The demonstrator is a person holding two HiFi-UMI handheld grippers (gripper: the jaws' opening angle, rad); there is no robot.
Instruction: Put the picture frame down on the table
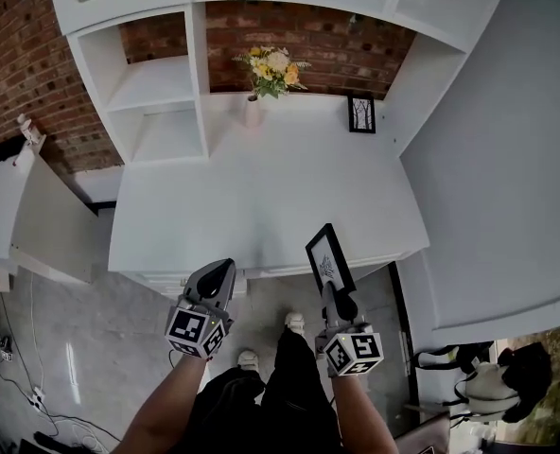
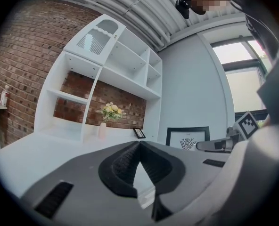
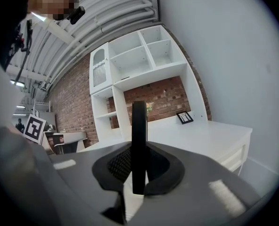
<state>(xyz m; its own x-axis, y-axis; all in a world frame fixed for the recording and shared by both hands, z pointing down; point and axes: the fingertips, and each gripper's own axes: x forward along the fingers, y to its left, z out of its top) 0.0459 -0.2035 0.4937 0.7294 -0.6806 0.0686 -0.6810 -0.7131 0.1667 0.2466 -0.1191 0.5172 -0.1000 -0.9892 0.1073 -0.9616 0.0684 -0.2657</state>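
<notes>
A black picture frame (image 1: pixel 329 260) with a white print stands upright in my right gripper (image 1: pixel 336 296), just off the front edge of the white table (image 1: pixel 261 206). In the right gripper view the picture frame (image 3: pixel 139 142) shows edge-on, pinched between the jaws. From the left gripper view the picture frame (image 2: pixel 187 137) shows its face, held by the right gripper (image 2: pixel 215 145). My left gripper (image 1: pixel 218 274) hangs by the table's front edge, to the left of the frame, jaws shut with nothing between them (image 2: pixel 138 147).
A vase of yellow flowers (image 1: pixel 271 76) and a small black frame (image 1: pixel 361 113) stand at the back of the table. White shelving (image 1: pixel 152 83) rises along the back left. A grey wall (image 1: pixel 507 159) closes the right side. A person's shoes (image 1: pixel 294 323) are on the floor below.
</notes>
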